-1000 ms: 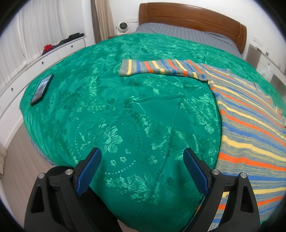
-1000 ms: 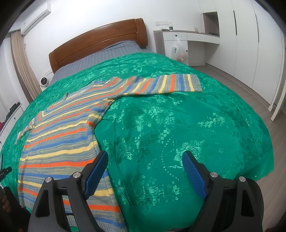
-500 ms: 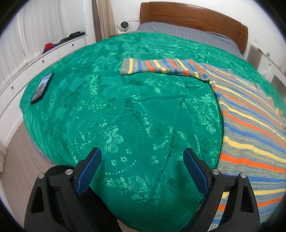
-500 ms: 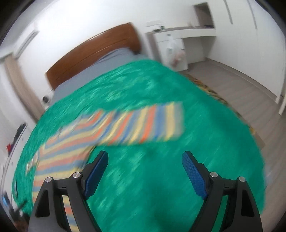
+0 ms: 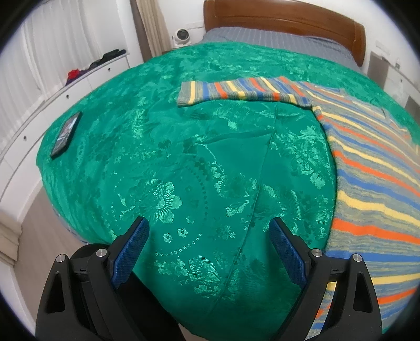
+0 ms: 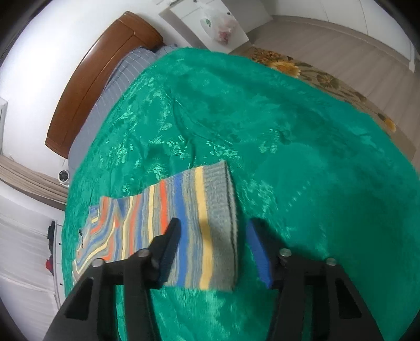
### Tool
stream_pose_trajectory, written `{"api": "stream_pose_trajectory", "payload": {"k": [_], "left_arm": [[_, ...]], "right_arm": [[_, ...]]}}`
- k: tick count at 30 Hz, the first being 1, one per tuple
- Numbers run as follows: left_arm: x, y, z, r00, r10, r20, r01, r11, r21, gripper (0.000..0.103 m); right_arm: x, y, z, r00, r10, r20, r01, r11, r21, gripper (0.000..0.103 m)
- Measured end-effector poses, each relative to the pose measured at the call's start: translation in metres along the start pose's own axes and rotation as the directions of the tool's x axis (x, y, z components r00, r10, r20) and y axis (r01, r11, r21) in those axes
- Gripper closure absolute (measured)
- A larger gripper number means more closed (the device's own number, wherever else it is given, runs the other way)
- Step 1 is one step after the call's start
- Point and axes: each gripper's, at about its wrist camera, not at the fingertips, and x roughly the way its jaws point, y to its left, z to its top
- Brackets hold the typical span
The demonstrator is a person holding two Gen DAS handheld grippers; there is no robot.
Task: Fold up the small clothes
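A striped knit sweater (image 5: 380, 170) in orange, blue, yellow and grey lies flat on the green bedspread (image 5: 183, 157), one sleeve (image 5: 236, 90) stretched out to the left. My left gripper (image 5: 208, 223) hangs open over bare bedspread, left of the sweater's hem, holding nothing. The right wrist view shows the other sleeve (image 6: 162, 209) with its grey cuff (image 6: 220, 196). My right gripper (image 6: 212, 223) straddles that cuff end; its jaws are closing, the cuff lies between them, and a gap still shows beside the right pad.
A dark phone (image 5: 65, 133) lies near the bed's left edge. White drawers (image 5: 39, 110) run along the left wall. The wooden headboard (image 5: 283, 21) and a small fan (image 5: 181, 34) stand at the back. A floral rug (image 6: 315, 73) covers the floor right of the bed.
My right gripper swept across the bed to the sleeve's cuff end, rolled, and its jaws narrowed around the cuff. The left gripper stayed where it was.
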Motion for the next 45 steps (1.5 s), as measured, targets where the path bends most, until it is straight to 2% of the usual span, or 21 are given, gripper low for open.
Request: {"api": "stream_pose_trajectory", "payload": {"k": [1,2,3,5,6,9,12,15,17,20,23,25,28,30,31,32,34,36,39,43,45], "left_arm": [[0.001,-0.001,0.0,1.0,0.002,-0.003,-0.002,1.0,0.001,0.009],[0.002,-0.002,0.0,1.0,0.004,-0.006,-0.004,1.0,0.003,0.009],[0.002,-0.002,0.0,1.0,0.005,-0.008,-0.005,1.0,0.007,0.009],[0.003,-0.005,-0.001,1.0,0.009,-0.008,-0.009,1.0,0.019,0.009],[0.002,-0.006,-0.001,1.0,0.01,-0.007,-0.01,1.0,0.024,0.009],[0.001,-0.008,-0.002,1.0,0.008,0.0,-0.008,0.999,0.035,0.009],[-0.001,-0.005,-0.002,1.0,-0.004,0.011,0.004,1.0,0.026,0.009],[0.0,-0.002,-0.001,1.0,-0.021,0.009,0.021,1.0,0.007,0.009],[0.002,0.0,0.0,0.999,-0.035,0.003,0.035,0.999,-0.005,0.009],[0.002,0.003,0.0,0.999,-0.05,0.004,0.05,0.999,-0.017,0.009],[0.0,0.008,0.001,0.998,-0.065,0.01,0.065,0.997,-0.035,0.009],[0.001,0.012,0.001,0.997,-0.074,0.009,0.074,0.996,-0.052,0.009],[0.003,0.018,0.002,0.996,-0.09,0.0,0.09,0.993,-0.082,0.009],[0.004,0.019,0.002,0.995,-0.097,-0.005,0.096,0.991,-0.094,0.009],[0.004,0.02,0.002,0.995,-0.1,-0.007,0.099,0.99,-0.098,0.009],[0.004,0.02,0.002,0.995,-0.102,-0.007,0.1,0.99,-0.099,0.009],[0.004,0.02,0.001,0.995,-0.103,-0.008,0.102,0.99,-0.101,0.009],[0.004,0.02,0.001,0.995,-0.104,-0.007,0.103,0.99,-0.101,0.009],[0.005,0.019,0.001,0.994,-0.112,-0.013,0.11,0.989,-0.097,0.009],[0.007,0.014,0.001,0.993,-0.113,-0.02,0.111,0.991,-0.08,0.009],[0.006,0.011,0.0,0.994,-0.108,-0.019,0.106,0.992,-0.067,0.008]], "right_arm": [[0.004,0.0,0.001,1.0,-0.005,-0.019,0.005,1.0,-0.007,0.083],[0.007,0.003,0.002,0.998,-0.05,-0.041,0.049,0.998,-0.034,0.102],[0.006,0.007,0.001,0.993,-0.108,-0.04,0.105,0.992,-0.074,0.102],[0.0,0.015,0.001,0.968,-0.25,0.02,0.25,0.957,-0.149,0.102],[0.001,0.016,0.001,0.958,-0.286,0.032,0.288,0.944,-0.16,0.102],[0.003,0.029,0.001,0.945,-0.323,0.045,0.325,0.927,-0.189,0.102],[-0.011,0.058,0.002,0.957,-0.274,0.095,0.289,0.93,-0.226,0.102],[-0.035,0.112,0.003,0.976,-0.167,0.142,0.202,0.935,-0.292,0.102],[-0.05,0.16,0.001,0.985,-0.077,0.156,0.129,0.924,-0.36,0.102],[-0.058,0.233,-0.012,0.991,0.038,0.126,0.025,0.886,-0.464,0.102],[-0.046,0.304,-0.036,0.991,0.123,0.056,-0.074,0.836,-0.543,0.102],[-0.029,0.348,-0.059,0.988,0.158,-0.003,-0.129,0.799,-0.588,0.102],[0.003,0.395,-0.092,0.984,0.164,-0.067,-0.168,0.752,-0.637,0.101],[0.027,0.411,-0.11,0.972,0.184,-0.143,-0.233,0.744,-0.627,0.097],[0.043,0.416,-0.119,0.956,0.202,-0.213,-0.291,0.747,-0.597,0.086],[0.06,0.419,-0.128,0.937,0.211,-0.279,-0.337,0.758,-0.559,0.061],[0.077,0.417,-0.138,0.903,0.263,-0.339,-0.41,0.761,-0.502,0.039],[0.079,0.41,-0.143,0.893,0.282,-0.351,-0.433,0.754,-0.495,0.039],[0.074,0.395,-0.147,0.924,0.218,-0.315,-0.364,0.755,-0.546,0.039],[0.053,0.349,-0.148,0.978,0.082,-0.189,-0.188,0.733,-0.653,0.033],[0.045,0.323,-0.151,0.99,0.032,-0.14,-0.119,0.727,-0.676,0.033]]}}
